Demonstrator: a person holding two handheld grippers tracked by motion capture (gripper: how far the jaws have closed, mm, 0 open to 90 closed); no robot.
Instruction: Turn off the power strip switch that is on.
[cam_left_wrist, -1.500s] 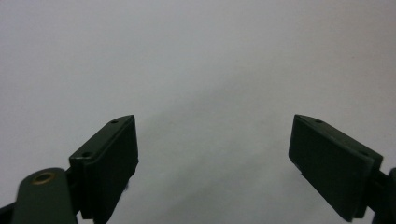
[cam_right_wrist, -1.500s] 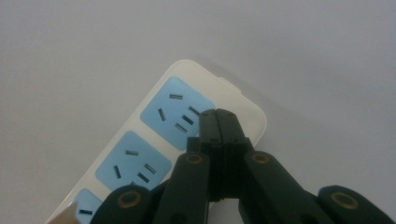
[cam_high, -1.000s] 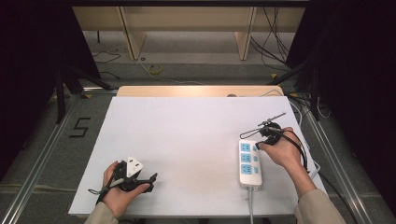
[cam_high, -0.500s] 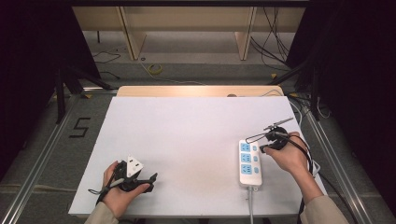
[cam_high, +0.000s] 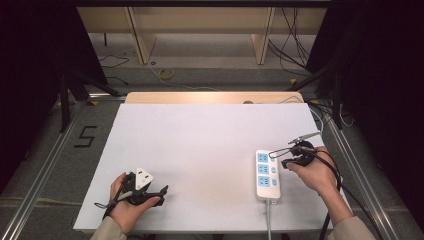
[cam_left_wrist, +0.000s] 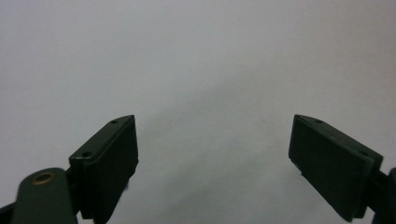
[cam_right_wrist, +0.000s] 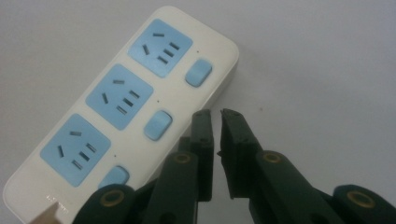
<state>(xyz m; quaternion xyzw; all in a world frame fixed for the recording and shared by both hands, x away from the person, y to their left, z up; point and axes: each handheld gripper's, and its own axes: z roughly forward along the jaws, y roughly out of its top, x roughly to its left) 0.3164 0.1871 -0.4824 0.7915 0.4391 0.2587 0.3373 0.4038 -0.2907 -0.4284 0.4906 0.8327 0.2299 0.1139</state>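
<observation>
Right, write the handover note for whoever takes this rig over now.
Left gripper: open, empty, low over the white table at its near left, with a small white plug-like block just beyond the hand.
Right gripper: fingers nearly closed on nothing, beside the power strip, level with its middle switch.
Done: nothing plugged in; all three sockets are bare.
Left: probably pressing a switch or plugging in, judging by the approach.

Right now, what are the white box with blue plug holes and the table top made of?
The white three-socket power strip with blue faces looks like hard glossy plastic: smooth moulded corners, faint shine. The white table top looks matte, perhaps paper or laminate; its flat, shineless surface leaves that open.
</observation>
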